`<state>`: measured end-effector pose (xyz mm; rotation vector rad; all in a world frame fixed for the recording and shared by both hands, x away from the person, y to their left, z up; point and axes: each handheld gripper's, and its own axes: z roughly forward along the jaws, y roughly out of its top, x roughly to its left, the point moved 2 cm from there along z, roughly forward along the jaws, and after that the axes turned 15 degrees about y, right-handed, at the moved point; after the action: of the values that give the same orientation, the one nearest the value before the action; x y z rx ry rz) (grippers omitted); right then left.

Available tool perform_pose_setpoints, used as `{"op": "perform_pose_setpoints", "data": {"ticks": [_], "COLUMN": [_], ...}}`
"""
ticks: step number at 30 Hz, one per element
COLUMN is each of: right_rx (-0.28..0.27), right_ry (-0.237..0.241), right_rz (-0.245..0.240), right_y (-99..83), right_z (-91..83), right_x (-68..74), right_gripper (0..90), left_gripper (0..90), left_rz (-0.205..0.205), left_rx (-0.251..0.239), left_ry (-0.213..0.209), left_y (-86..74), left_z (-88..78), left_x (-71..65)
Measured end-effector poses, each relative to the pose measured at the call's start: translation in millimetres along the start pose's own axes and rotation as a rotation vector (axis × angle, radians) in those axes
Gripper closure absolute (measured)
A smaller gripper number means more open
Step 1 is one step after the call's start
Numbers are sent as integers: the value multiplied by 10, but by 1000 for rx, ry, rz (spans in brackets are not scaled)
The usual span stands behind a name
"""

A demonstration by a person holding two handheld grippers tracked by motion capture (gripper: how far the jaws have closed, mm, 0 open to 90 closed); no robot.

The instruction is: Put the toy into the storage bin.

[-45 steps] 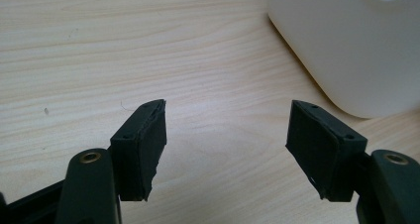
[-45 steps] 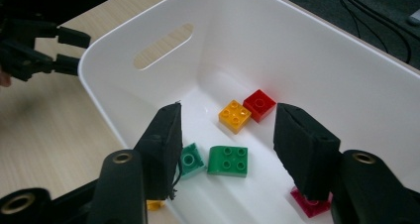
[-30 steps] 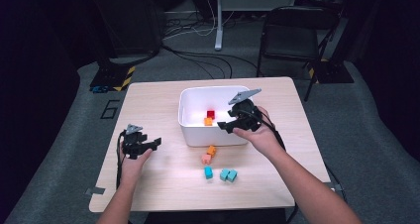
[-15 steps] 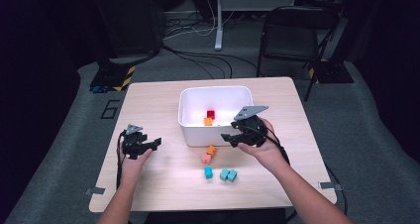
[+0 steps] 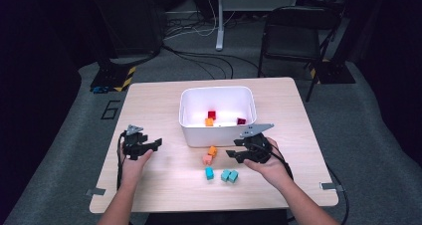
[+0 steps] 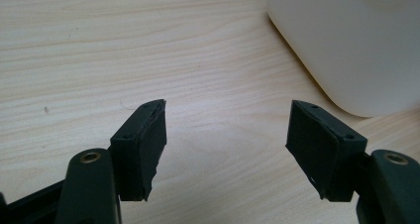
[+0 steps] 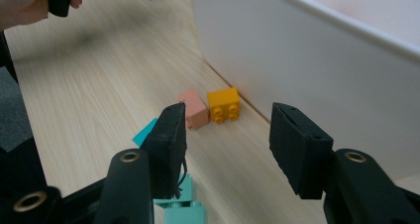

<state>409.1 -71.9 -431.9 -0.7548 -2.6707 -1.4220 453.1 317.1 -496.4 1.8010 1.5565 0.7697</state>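
Right gripper view shows the right gripper (image 7: pixel 225 149) with fingers (image 7: pixel 168 144) apart and nothing between them; they have just been closing, low over the table (image 7: pixel 99 85), with the orange brick (image 7: pixel 224 105) and pink brick (image 7: pixel 193 108) at frame centre against the white bin (image 7: pixel 322 75). Teal bricks (image 7: pixel 181 204) lie at the bottom edge. At left in the high view, the left gripper (image 5: pixel 149 146) rests with fingers wide open and empty.

Tool (image 6: pixel 225 140) open, empty, over bare table (image 6: pixel 99 45); white bin (image 6: pixel 356 45) upper right
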Motion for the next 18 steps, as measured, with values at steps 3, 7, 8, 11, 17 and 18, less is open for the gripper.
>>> {"op": "perform_pose_setpoints", "data": {"ticks": [3, 7, 8, 11, 17, 18], "right_rx": [4, -1, -1, 1, 4, 6], "right_ry": [4, 11, 12, 11, -2, -1], "right_rz": [8, 31, 39, 56, 66, 66], "right_y": [-102, -215, -246, -317, -435, -454], "right_z": [33, 75, 86, 111, 143, 149], "right_x": [6, 19, 25, 41, 50, 55], "right_gripper": [487, 511, 514, 507, 463, 451], "left_gripper": [314, 314, 314, 314, 314, 313], "left_rz": [0, -1, 0, -1, 0, 0], "left_rx": [-5, -6, -1, -1, 0, 0], "left_ry": [5, 4, 1, 0, 0, 0], "left_y": [-3, -2, -1, -2, -2, -2], "left_z": [4, 2, -1, -1, -3, -3], "left_x": [-14, -10, -6, -3, -5, -4]}}
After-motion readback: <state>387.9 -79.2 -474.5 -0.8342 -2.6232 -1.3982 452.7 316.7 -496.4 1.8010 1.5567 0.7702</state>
